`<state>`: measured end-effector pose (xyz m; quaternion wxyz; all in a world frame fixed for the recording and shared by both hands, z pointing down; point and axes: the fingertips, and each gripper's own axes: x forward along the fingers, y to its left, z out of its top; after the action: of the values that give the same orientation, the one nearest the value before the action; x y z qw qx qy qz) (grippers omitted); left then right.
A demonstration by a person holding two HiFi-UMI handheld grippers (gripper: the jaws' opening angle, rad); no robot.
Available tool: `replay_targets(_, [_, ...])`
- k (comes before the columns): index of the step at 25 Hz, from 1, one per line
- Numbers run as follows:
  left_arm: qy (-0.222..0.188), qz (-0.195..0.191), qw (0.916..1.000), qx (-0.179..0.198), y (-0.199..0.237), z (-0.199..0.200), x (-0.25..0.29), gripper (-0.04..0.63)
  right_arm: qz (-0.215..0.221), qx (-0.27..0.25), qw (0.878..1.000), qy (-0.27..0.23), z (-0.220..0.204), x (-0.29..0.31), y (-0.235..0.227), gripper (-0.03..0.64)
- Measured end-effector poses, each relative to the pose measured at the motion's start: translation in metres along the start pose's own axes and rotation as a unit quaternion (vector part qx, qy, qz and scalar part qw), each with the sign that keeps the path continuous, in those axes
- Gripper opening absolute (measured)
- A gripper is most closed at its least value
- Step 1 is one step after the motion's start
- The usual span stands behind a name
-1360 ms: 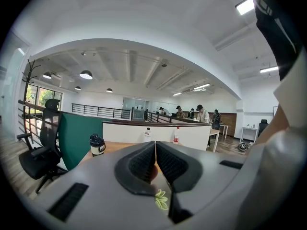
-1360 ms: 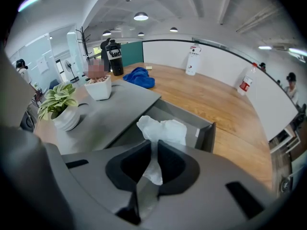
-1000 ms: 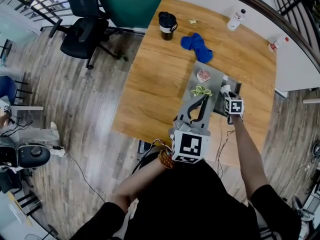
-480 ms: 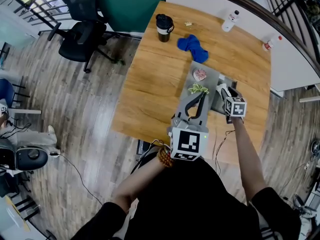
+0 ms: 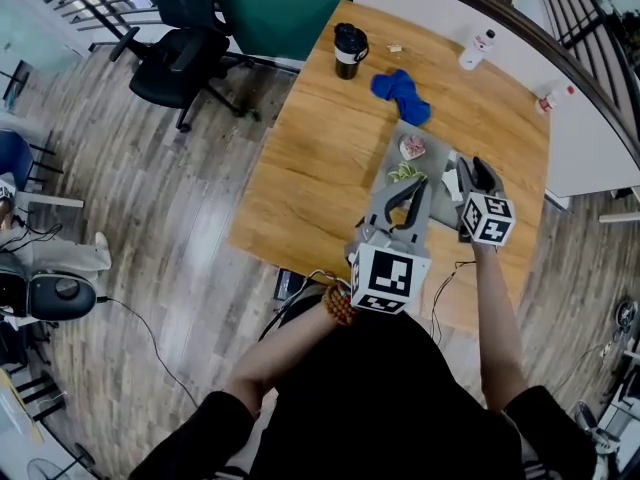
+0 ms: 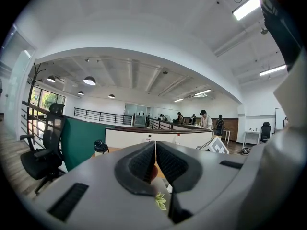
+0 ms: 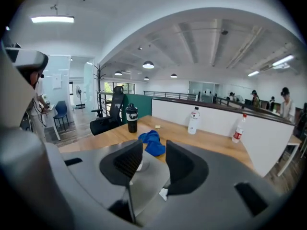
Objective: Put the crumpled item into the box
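A grey box (image 5: 433, 158) lies open on the wooden table (image 5: 320, 158), holding a pink crumpled lump (image 5: 411, 148) and a green leafy piece (image 5: 402, 172). A white crumpled item (image 5: 451, 180) rests at the box's right side. My left gripper (image 5: 418, 184) reaches level over the box, its jaws shut (image 6: 156, 150) with nothing seen between them. My right gripper (image 5: 477, 169) hangs above the box's right edge, tilted down and open (image 7: 154, 157). Its jaws have just opened wide and then eased in slightly, and nothing is between them. Below them lies the grey box (image 7: 148, 181).
A blue cloth (image 5: 402, 93) lies beyond the box, with a black cup (image 5: 347, 48) at the table's far left. Two bottles (image 5: 475, 46) (image 5: 555, 96) stand on the far right. An office chair (image 5: 185, 58) stands off the table's left, and a white partition runs behind the table.
My right gripper has lifted up off the box's right side, with its jaws now apart. The left gripper has stayed over the box.
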<state>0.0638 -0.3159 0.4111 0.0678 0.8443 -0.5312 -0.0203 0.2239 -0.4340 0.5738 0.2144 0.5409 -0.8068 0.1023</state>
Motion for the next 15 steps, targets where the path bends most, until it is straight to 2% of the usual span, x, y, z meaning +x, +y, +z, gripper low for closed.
replay_targets(7, [-0.019, 0.006, 0.9998, 0.0, 0.008, 0.016, 0.002, 0.026, 0.001, -0.039, 0.996, -0.086, 0.081, -0.034, 0.027, 0.161])
replay_targets(15, [-0.04, 0.002, 0.9992, 0.003, 0.007, 0.033, 0.004, 0.025, -0.021, -0.067, 0.98, -0.184, 0.149, -0.087, 0.053, 0.149])
